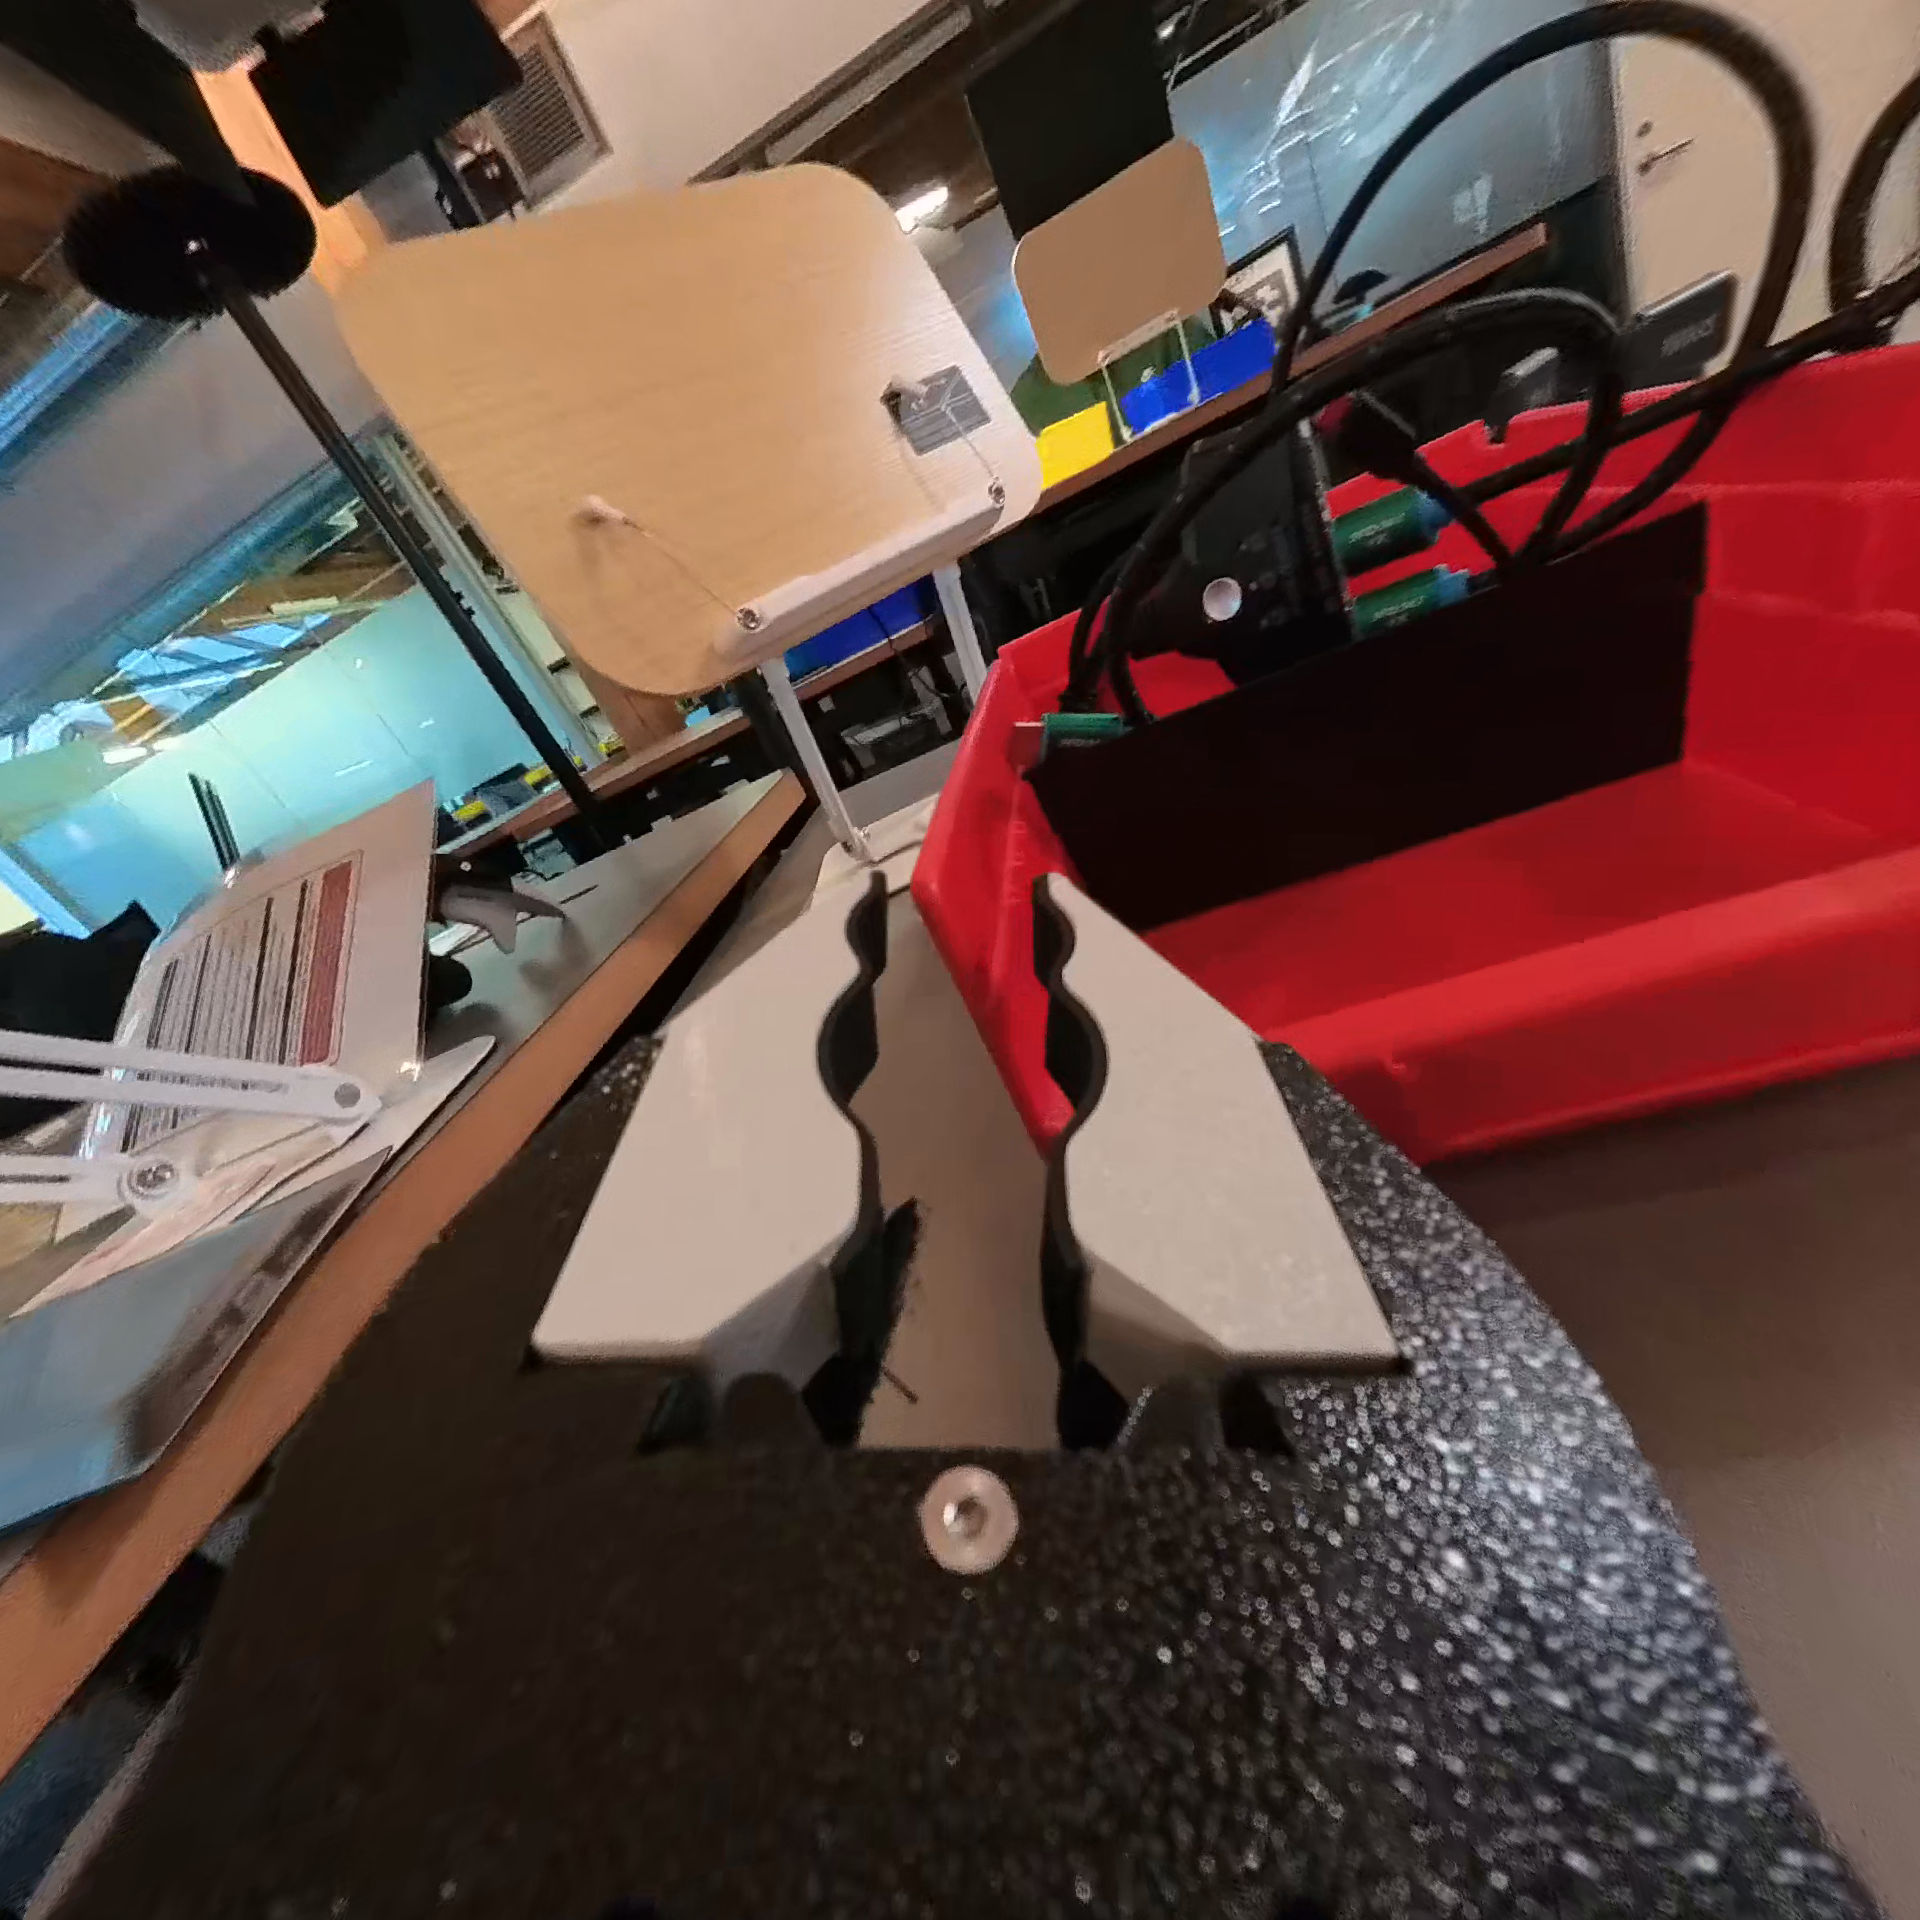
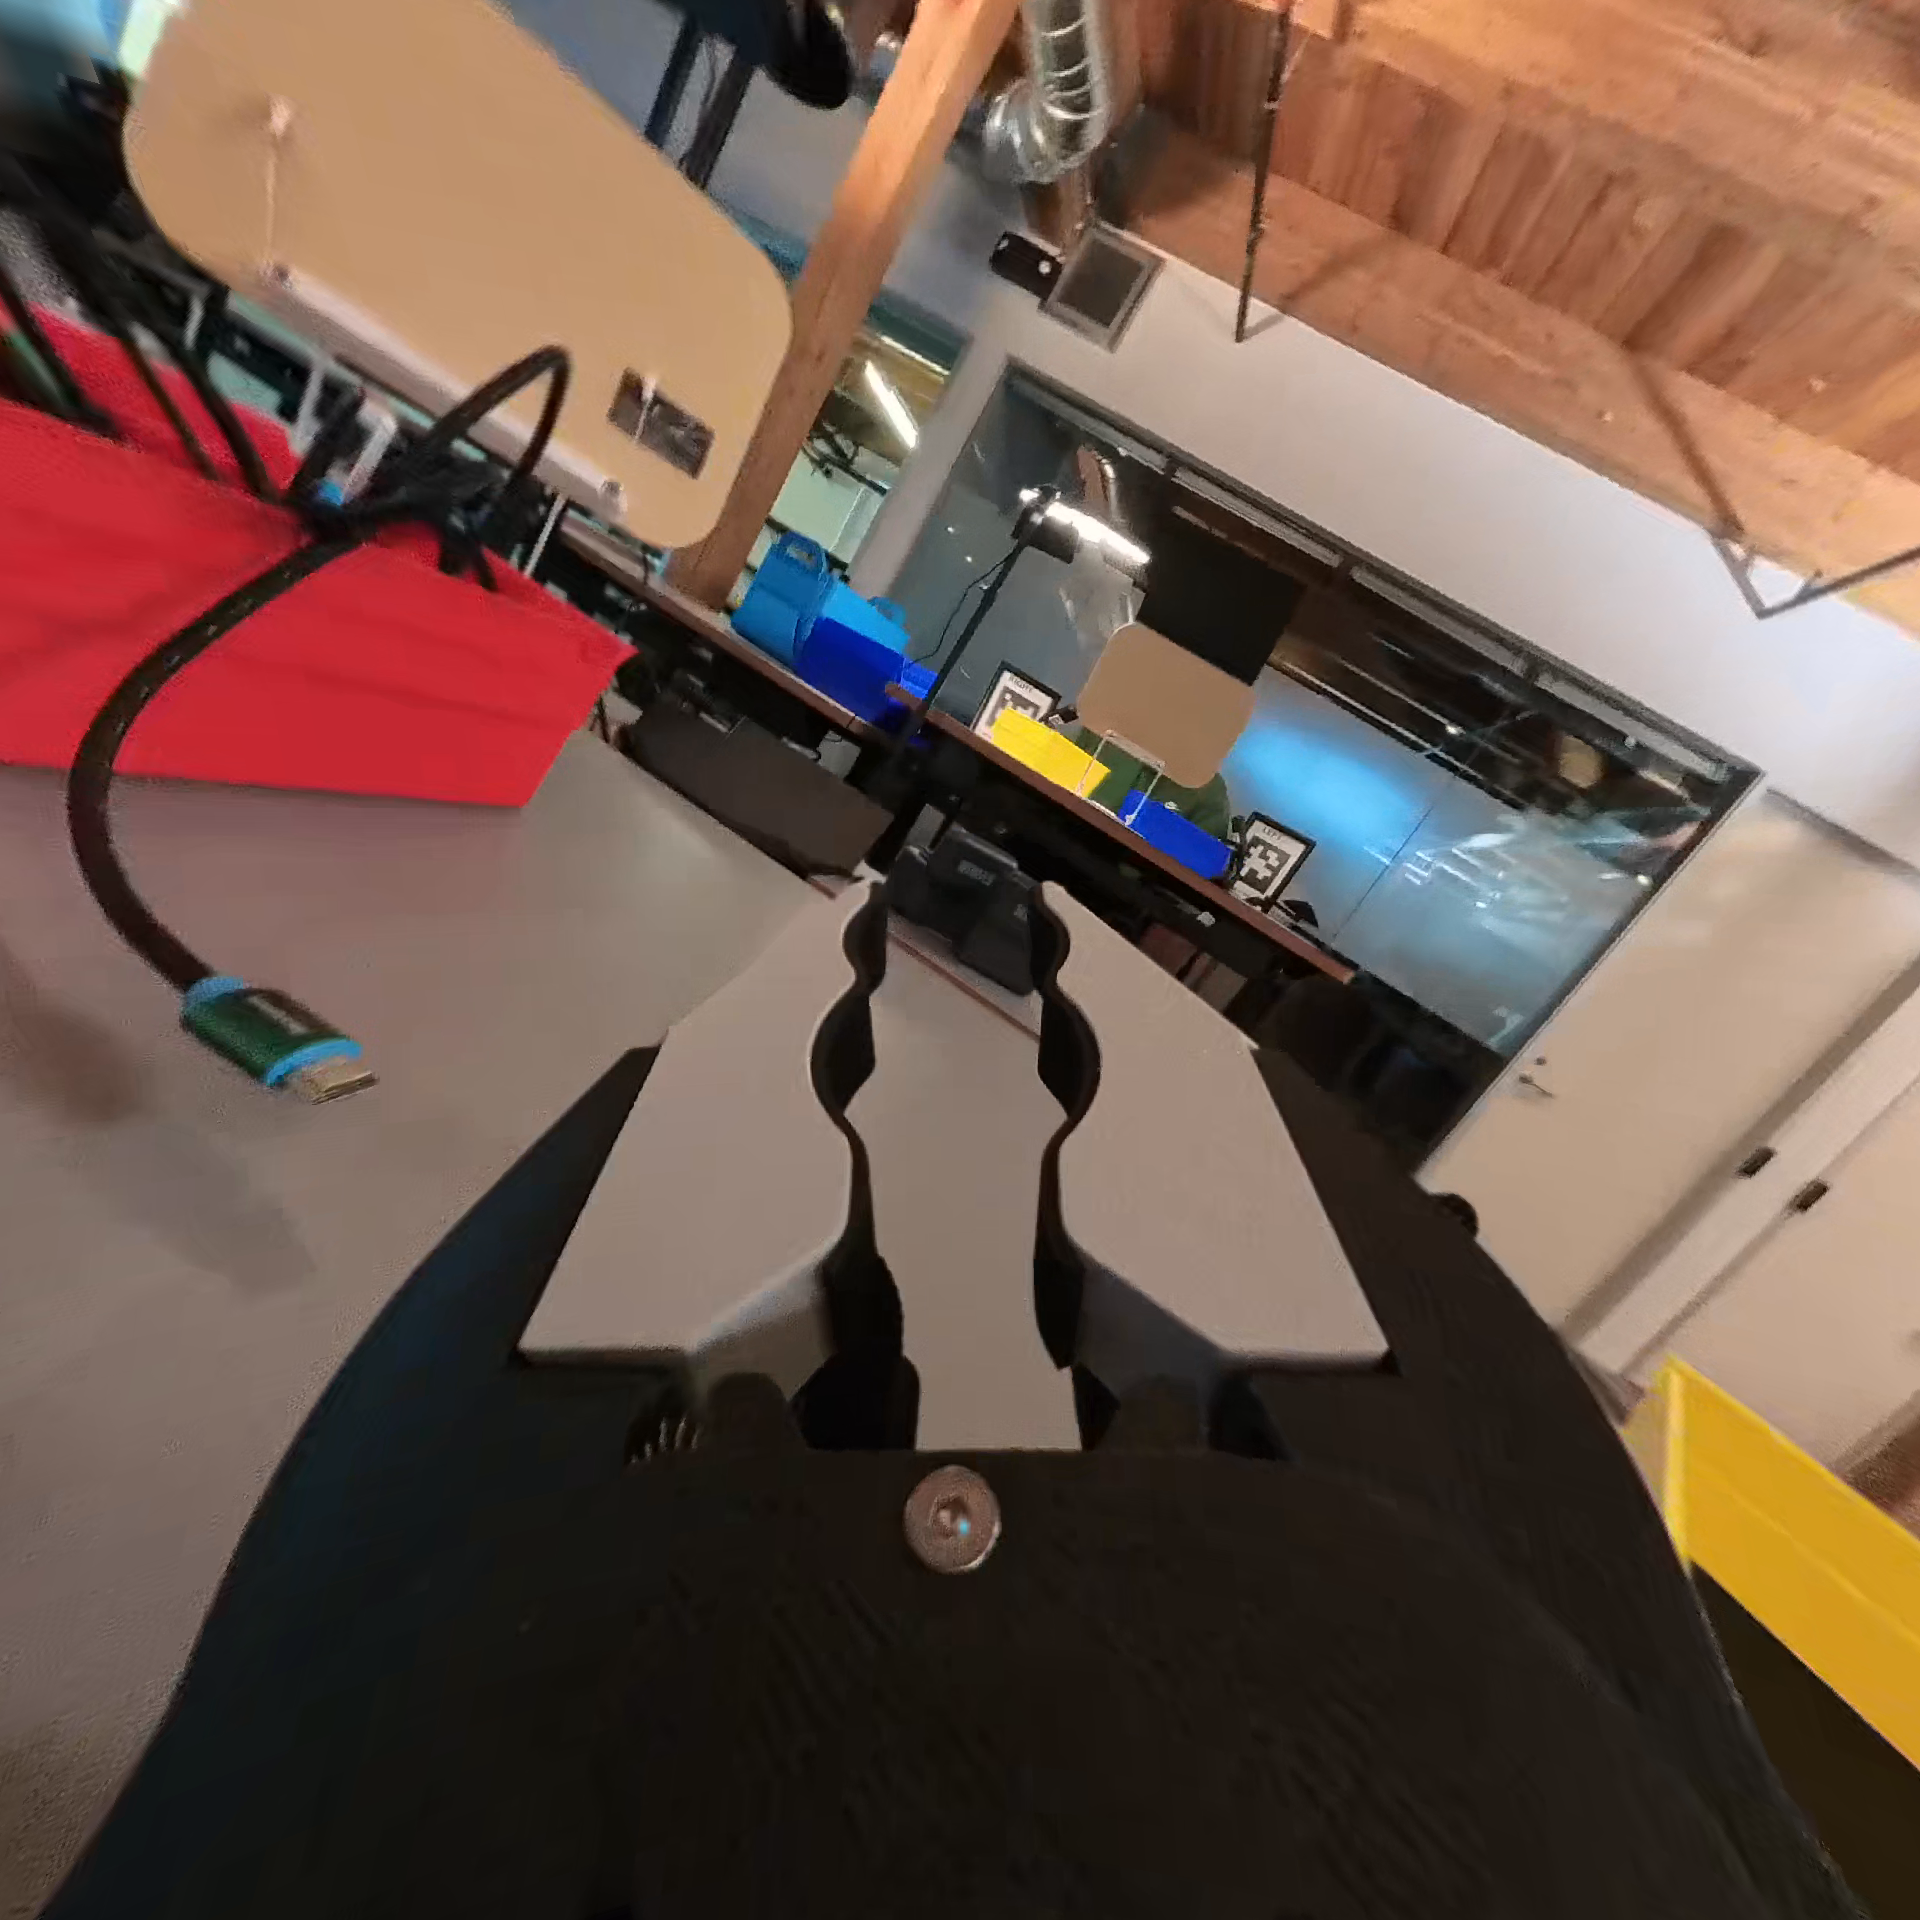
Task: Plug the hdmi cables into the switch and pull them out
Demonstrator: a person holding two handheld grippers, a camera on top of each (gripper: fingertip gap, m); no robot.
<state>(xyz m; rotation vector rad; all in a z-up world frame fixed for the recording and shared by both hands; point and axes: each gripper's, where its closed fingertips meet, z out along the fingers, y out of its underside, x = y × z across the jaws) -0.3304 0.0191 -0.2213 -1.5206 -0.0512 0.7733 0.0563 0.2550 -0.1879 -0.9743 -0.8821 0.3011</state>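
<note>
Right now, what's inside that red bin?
The red bin has a black divider across it. Behind that sit a black switch box and coiled black cables with green plugs. The front compartment looks empty; the divider hides the rear floor.

The right gripper [image 2: 961,914] hangs above the grey bench [image 2: 436,1091], jaws apart and empty. Off to its left a black HDMI cable [image 2: 104,748] lies on the bench, its green-and-blue plug [image 2: 275,1029] free, trailing from a red bin [image 2: 312,665].
</note>
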